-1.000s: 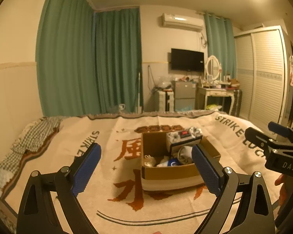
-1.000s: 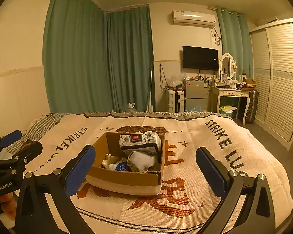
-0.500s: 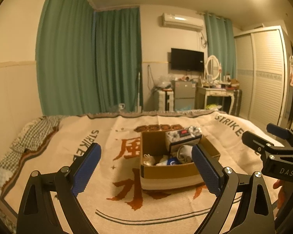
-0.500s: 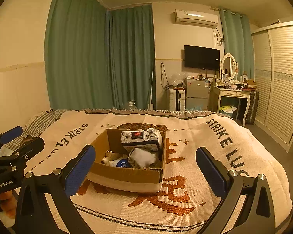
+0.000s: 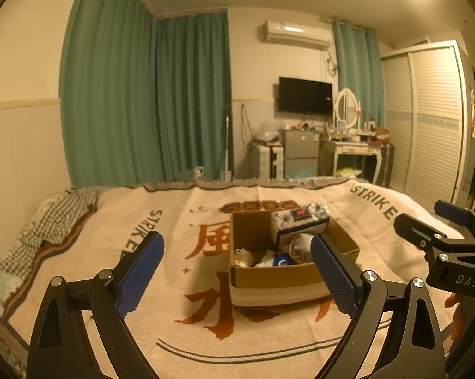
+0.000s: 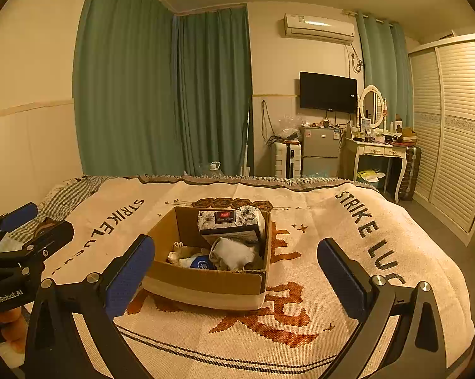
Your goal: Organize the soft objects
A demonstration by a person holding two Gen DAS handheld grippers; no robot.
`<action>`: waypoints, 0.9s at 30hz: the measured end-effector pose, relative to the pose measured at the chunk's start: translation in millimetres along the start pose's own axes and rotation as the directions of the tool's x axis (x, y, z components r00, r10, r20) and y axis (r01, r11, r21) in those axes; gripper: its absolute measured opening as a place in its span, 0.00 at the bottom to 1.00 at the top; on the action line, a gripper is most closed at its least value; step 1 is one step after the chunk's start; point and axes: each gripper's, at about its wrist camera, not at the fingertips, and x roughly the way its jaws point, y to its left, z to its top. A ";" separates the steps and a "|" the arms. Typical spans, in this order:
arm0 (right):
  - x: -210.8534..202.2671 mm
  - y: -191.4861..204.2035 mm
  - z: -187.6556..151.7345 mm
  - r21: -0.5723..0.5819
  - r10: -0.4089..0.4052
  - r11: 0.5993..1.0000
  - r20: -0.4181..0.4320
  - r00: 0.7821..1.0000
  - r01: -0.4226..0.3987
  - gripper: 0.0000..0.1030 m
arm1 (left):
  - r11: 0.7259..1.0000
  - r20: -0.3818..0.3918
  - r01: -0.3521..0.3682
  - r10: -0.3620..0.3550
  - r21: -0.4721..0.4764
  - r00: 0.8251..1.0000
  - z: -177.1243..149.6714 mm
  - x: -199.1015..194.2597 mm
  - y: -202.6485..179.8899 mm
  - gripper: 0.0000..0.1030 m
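Both grippers, left gripper (image 5: pixel 237 271) and right gripper (image 6: pixel 237 268), hover level, fingers spread wide, cardboard box (image 6: pixel 205 281) at twelve o'clock on the blanket (image 6: pixel 332 221).

Bedroom stuff mostly: green curtains (image 6: pixel 161 94) along the back, a wall TV (image 6: pixel 328 92) under the air conditioner (image 6: pixel 319 28), small fridge (image 6: pixel 320 151) beside a white dressing table (image 6: pixel 376 151) with an oval mirror (image 6: pixel 372 105), louvered wardrobe (image 6: pixel 452 132) on the right.
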 end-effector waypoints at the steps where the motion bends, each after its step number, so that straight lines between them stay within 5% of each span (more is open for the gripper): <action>1: 0.3 0.3 0.0 -0.001 -0.002 1.000 -0.001 1.000 0.002 1.00 | 1.000 -0.001 -0.001 0.001 0.001 1.000 -0.3 -0.2 0.4 0.93; 27: 1.6 4.8 -0.5 -0.007 -0.007 1.000 -0.013 1.000 0.007 1.00 | 1.000 -0.006 -0.007 0.007 -0.010 1.000 -1.2 -0.9 0.5 0.93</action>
